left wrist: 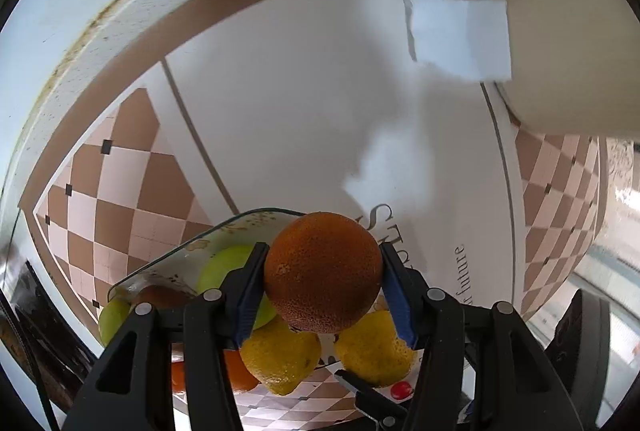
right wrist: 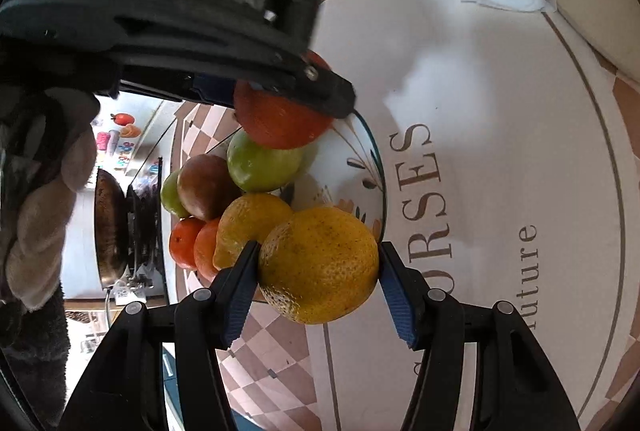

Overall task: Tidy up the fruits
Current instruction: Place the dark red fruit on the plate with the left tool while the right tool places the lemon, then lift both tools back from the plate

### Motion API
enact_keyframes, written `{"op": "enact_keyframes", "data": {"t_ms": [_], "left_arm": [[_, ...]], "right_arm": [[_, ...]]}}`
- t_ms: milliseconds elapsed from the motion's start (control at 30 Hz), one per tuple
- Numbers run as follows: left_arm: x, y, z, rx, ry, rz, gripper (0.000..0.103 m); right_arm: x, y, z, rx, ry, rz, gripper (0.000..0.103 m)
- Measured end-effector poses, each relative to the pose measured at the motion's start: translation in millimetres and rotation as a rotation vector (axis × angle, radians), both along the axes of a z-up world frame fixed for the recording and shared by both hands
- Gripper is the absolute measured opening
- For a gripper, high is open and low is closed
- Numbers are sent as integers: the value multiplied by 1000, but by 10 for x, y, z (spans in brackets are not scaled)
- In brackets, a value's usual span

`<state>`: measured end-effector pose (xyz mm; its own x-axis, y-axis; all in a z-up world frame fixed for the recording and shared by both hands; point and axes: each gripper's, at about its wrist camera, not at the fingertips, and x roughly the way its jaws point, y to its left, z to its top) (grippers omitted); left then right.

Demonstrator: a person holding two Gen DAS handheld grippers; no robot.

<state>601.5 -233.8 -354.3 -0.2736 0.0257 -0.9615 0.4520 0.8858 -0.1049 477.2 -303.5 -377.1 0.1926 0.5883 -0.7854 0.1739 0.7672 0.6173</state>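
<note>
My left gripper [left wrist: 323,267] is shut on a dark orange [left wrist: 322,271] and holds it above a glass plate [left wrist: 224,231]. On the plate lie a green apple [left wrist: 224,267], two yellow lemons [left wrist: 280,359] and more fruit, partly hidden by my fingers. In the right wrist view my right gripper [right wrist: 318,267] is shut on a yellow-orange citrus [right wrist: 320,263] at the plate's near edge [right wrist: 380,191]. The left gripper [right wrist: 280,79] with its orange [right wrist: 276,119] hangs above a green apple [right wrist: 260,167], a dark red fruit [right wrist: 204,187], a lemon [right wrist: 248,219] and small tangerines [right wrist: 186,243].
The plate sits on a white mat with lettering [right wrist: 432,199] and a brown checkered border [left wrist: 120,183]. A white napkin [left wrist: 460,35] lies at the far right beside a cream container [left wrist: 572,51]. A pan [right wrist: 110,231] stands left of the table.
</note>
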Motion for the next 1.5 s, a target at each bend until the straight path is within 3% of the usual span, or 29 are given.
{"op": "enact_keyframes", "data": {"t_ms": [167, 333, 467, 533, 667, 933, 1067, 1200, 1500], "left_arm": [[-36, -1, -86, 0, 43, 11, 52], [-4, 9, -75, -14, 46, 62, 61], [23, 110, 36, -53, 26, 99, 62], [3, 178, 117, -75, 5, 118, 70], [-87, 403, 337, -111, -83, 190, 83], [-658, 1131, 781, -59, -343, 361, 83], [-985, 1437, 935, -7, -444, 430, 83], [-1256, 1639, 1110, -3, -510, 481, 83], [-1920, 1771, 1556, -16, -653, 498, 83]], "right_arm": [[63, 12, -16, 17, 25, 20, 64], [88, -17, 7, 41, 42, 16, 76], [48, -63, 60, 6, 48, 27, 76], [8, -52, 103, -54, 38, 38, 80], [-58, -34, 290, -199, -5, 61, 85], [-135, 22, 777, -413, -108, 114, 94], [-189, 148, 993, -455, -157, 127, 94], [-312, 272, 1227, -470, -201, 128, 94], [-848, 369, 1819, -487, -287, 74, 94]]}}
